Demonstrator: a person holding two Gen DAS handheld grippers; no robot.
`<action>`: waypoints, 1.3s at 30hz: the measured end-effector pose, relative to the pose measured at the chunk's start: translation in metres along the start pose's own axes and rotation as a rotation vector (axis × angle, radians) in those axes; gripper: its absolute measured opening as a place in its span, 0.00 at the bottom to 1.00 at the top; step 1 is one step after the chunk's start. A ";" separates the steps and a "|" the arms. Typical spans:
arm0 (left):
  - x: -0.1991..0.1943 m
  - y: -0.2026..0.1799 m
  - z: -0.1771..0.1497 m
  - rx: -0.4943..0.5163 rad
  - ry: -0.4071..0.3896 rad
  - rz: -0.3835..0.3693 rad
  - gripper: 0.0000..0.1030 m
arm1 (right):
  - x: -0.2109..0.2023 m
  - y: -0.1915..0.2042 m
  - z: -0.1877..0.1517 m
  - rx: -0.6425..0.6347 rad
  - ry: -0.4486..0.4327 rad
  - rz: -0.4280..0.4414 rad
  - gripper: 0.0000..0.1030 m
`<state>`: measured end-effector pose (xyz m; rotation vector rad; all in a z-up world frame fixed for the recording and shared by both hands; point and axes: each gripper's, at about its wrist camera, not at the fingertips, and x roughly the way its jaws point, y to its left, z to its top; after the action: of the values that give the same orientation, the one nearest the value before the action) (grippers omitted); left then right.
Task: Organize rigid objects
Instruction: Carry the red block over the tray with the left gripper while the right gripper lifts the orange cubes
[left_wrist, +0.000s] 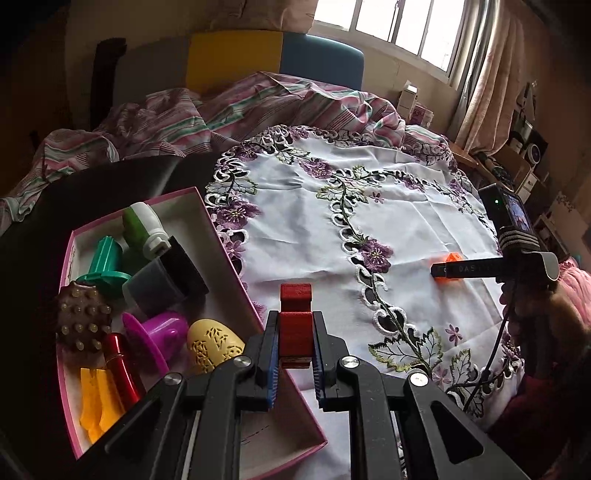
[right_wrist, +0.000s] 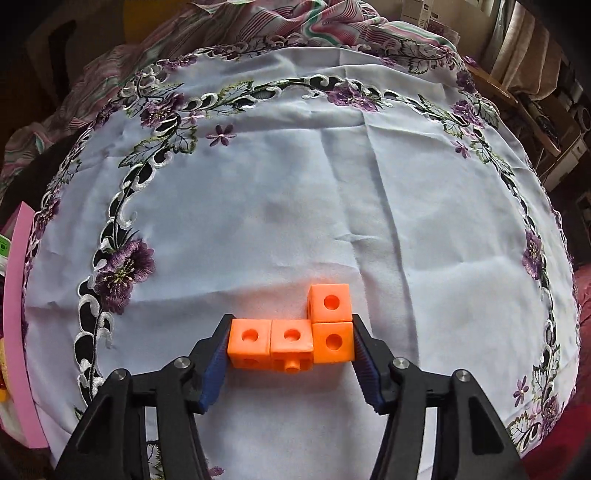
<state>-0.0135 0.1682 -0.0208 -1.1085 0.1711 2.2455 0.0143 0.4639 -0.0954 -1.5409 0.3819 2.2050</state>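
Observation:
My left gripper (left_wrist: 294, 334) is shut on a red block (left_wrist: 294, 325) and holds it above the right rim of a pink-edged box (left_wrist: 225, 254). The box holds several small items: a green spool, a white-and-green bottle, a dark cup, a brown studded ball, a magenta spool, a yellow egg shape, a red bottle and yellow pieces. My right gripper (right_wrist: 290, 341) has its pads against both ends of an orange L-shaped piece of linked cubes (right_wrist: 291, 341) on the white embroidered cloth (right_wrist: 295, 221). The right gripper also shows in the left wrist view (left_wrist: 465, 269).
The white cloth with purple flower embroidery (left_wrist: 351, 221) covers the table. A striped bedsheet (left_wrist: 184, 114) lies bunched behind it. Shelves and boxes (left_wrist: 524, 162) stand at the far right. The box's pink edge (right_wrist: 16, 295) shows at the left of the right wrist view.

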 end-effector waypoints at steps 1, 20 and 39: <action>0.000 0.001 -0.001 -0.001 0.000 0.002 0.15 | 0.000 0.000 0.000 -0.003 0.000 -0.002 0.58; -0.036 0.065 -0.025 -0.112 0.001 0.041 0.15 | -0.003 0.002 0.001 -0.038 -0.013 -0.025 0.58; -0.017 0.091 -0.059 -0.152 0.088 0.043 0.16 | -0.008 0.005 0.004 -0.078 -0.028 -0.054 0.58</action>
<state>-0.0193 0.0656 -0.0591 -1.2962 0.0607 2.2795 0.0109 0.4600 -0.0863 -1.5399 0.2459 2.2213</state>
